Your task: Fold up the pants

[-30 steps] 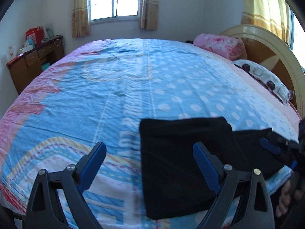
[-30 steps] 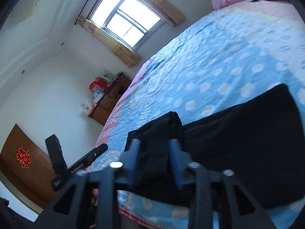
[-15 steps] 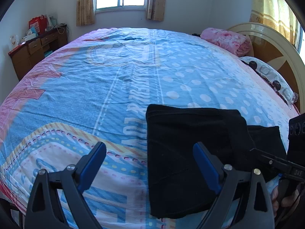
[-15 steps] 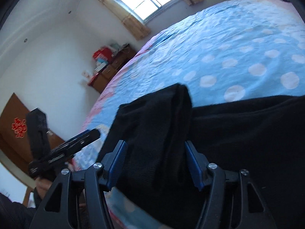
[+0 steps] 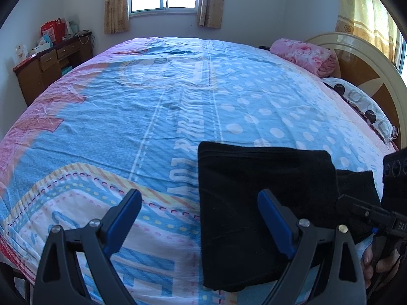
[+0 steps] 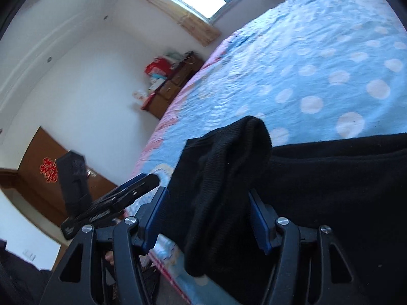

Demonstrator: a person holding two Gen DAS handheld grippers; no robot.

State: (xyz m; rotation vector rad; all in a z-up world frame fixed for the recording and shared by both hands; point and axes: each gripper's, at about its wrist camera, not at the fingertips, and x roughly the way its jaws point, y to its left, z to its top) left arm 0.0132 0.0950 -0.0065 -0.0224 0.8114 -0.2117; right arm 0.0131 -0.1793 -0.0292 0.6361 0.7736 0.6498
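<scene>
Blue polka-dot bedsheet [image 5: 178, 106] bears my folded black knit pants [image 5: 264, 178]. My left gripper [image 5: 201, 218] hovers, fingers apart. My right gripper [image 6: 207, 216] has its fingers parted around a raised fold; it could slump and spoil the stack.

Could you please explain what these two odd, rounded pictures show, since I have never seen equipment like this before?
No robot is here: a person holds a two-finger clamp tool in each hand, and a fisheye camera on each looks along its fingers. One picture is from the left gripper, which is open over the bed and holds nothing. The other is from the right gripper; its blue fingers stand apart with a bunched fold of the black pants between them. The pants lie partly folded on a blue dotted bedsheet. A pink blanket sits near the headboard.
</scene>
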